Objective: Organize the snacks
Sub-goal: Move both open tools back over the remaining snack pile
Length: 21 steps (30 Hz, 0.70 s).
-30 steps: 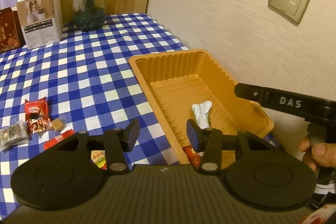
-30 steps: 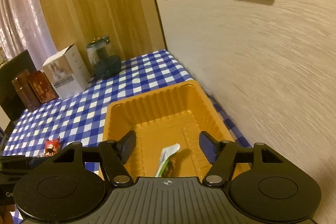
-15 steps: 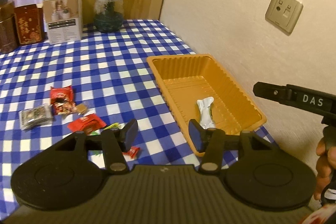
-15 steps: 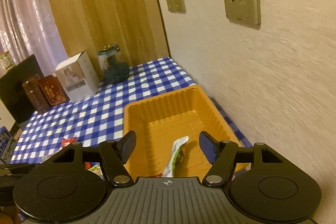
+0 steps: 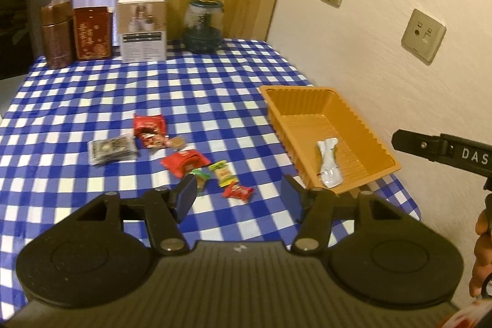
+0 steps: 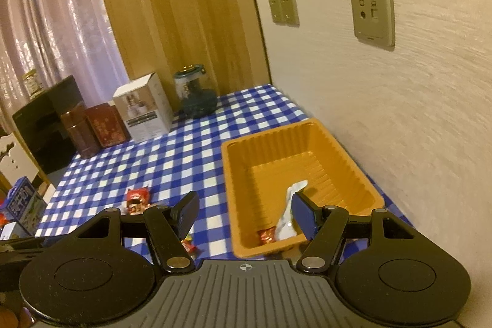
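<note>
Snack tidy-up approx. a quarter done: orange tray [image 5: 363, 125] by the wall holds a white packet [image 5: 329, 162] & one red candy [image 6: 267, 235]. Some seven wrappers [image 5: 184, 162] wait on the checked cloth. Left gripper [image 5: 239, 199], jaws just widened, & right gripper [image 6: 244, 212] both released, empty.

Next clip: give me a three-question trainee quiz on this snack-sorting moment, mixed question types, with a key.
1. True or false: the orange tray holds no snacks yet.
2. Which item stands nearest the wall at the table's far end? A) white box B) glass jar C) brown tin
3. Fill in: the left tongs stand ____ with nothing between the pads.

Key
1. False: a white packet and a small red candy lie inside.
2. B
3. open; the right tongs are empty too.
</note>
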Available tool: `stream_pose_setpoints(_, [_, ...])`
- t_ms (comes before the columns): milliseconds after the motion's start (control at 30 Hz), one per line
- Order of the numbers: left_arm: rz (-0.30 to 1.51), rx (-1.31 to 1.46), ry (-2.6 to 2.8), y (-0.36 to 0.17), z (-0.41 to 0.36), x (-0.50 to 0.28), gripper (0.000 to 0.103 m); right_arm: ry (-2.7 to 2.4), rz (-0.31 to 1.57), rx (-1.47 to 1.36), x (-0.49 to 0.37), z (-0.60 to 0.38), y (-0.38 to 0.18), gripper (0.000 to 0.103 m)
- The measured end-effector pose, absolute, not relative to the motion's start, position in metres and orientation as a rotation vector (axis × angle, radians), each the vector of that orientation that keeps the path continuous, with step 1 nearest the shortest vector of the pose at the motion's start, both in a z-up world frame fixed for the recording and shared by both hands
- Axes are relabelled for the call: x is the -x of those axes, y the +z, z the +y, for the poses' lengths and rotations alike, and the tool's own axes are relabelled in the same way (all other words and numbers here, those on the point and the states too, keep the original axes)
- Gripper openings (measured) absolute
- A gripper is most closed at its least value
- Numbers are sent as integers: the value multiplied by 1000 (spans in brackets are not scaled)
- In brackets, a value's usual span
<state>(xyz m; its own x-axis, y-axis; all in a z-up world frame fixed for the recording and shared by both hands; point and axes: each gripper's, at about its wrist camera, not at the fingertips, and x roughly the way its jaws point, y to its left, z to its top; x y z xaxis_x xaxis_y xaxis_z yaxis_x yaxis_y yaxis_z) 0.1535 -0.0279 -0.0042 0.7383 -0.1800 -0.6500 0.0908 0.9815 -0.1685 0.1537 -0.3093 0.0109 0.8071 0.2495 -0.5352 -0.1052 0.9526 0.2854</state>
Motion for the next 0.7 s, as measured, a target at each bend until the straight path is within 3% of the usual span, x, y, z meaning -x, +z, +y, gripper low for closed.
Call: stream_pose_setpoints(700, [737, 159, -43, -11, 31, -113, 63, 259, 641, -206, -119, -262, 4, 66])
